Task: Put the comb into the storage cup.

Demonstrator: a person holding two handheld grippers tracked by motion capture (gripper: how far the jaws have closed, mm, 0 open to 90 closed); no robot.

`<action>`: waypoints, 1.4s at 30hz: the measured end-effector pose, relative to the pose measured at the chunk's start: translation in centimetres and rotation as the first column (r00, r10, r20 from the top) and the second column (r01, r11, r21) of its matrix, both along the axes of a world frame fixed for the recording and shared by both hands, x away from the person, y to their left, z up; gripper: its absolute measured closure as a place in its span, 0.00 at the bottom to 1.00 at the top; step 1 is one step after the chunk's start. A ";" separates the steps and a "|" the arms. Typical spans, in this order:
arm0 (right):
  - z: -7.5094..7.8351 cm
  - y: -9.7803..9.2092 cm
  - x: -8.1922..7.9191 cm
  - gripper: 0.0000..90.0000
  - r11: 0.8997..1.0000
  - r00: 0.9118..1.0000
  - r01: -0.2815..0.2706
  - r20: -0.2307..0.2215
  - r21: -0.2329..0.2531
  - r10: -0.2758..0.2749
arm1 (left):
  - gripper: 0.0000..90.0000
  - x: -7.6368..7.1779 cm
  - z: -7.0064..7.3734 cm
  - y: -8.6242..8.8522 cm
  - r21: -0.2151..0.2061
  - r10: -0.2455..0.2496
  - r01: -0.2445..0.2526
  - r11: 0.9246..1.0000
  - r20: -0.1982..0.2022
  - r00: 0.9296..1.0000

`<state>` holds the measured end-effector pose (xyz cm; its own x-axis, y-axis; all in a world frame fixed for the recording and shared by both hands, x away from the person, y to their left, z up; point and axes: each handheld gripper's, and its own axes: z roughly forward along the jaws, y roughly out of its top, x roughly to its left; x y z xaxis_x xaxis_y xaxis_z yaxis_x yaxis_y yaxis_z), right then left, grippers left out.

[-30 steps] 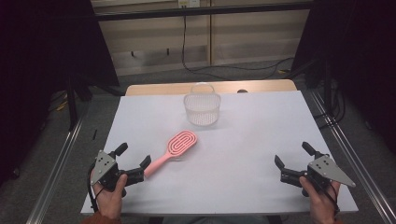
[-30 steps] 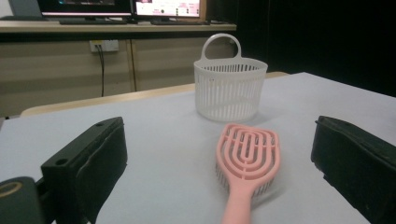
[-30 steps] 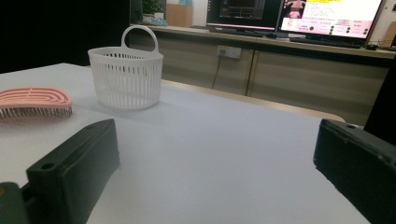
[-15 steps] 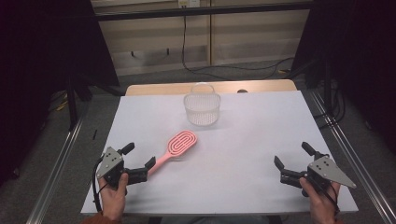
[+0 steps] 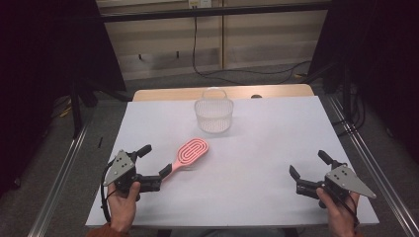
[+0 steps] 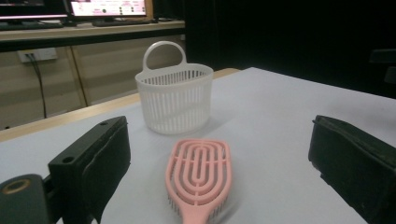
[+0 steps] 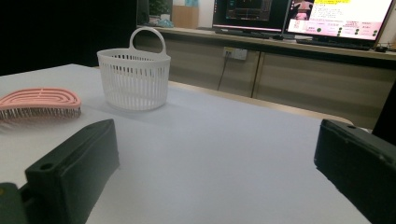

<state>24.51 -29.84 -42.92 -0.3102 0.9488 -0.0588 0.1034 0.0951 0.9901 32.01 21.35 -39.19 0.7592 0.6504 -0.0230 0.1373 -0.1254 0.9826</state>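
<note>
A pink hairbrush (image 5: 190,154) lies flat on the white surface (image 5: 257,148), bristles down, its handle pointing toward the near left corner and its oval head angled toward a white slotted basket (image 5: 213,114) that stands upright near the far edge. The left gripper (image 5: 154,165) sits at the handle's end with its jaws spread wide; in the left gripper view the hairbrush (image 6: 200,179) lies between the two jaws, with a clear gap on both sides. The right gripper (image 5: 309,170) hovers low over the near right part of the surface, well apart from the brush, jaws wide and holding nothing.
</note>
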 end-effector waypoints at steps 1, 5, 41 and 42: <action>0.0 0.0 0.0 0.00 1.000 1.000 0.001 -0.001 0.001 -0.001 | 0.06 0.2 0.0 -0.1 -0.002 -0.011 0.011 1.000 -0.002 1.000; 0.0 0.0 0.0 0.00 1.000 1.000 0.000 -0.007 0.006 0.000 | 0.03 1.0 -0.3 -0.3 -0.002 0.000 0.000 1.000 -0.004 1.000; -0.1 0.1 0.0 0.00 1.000 1.000 -0.011 -0.005 -0.002 0.011 | 0.01 5.9 0.6 -4.1 0.029 -0.024 0.024 0.999 0.000 1.000; -0.1 0.0 0.0 0.00 1.000 1.000 -0.011 -0.005 -0.003 0.011 | 0.01 6.2 0.6 -4.3 0.031 -0.033 0.033 0.999 0.005 0.999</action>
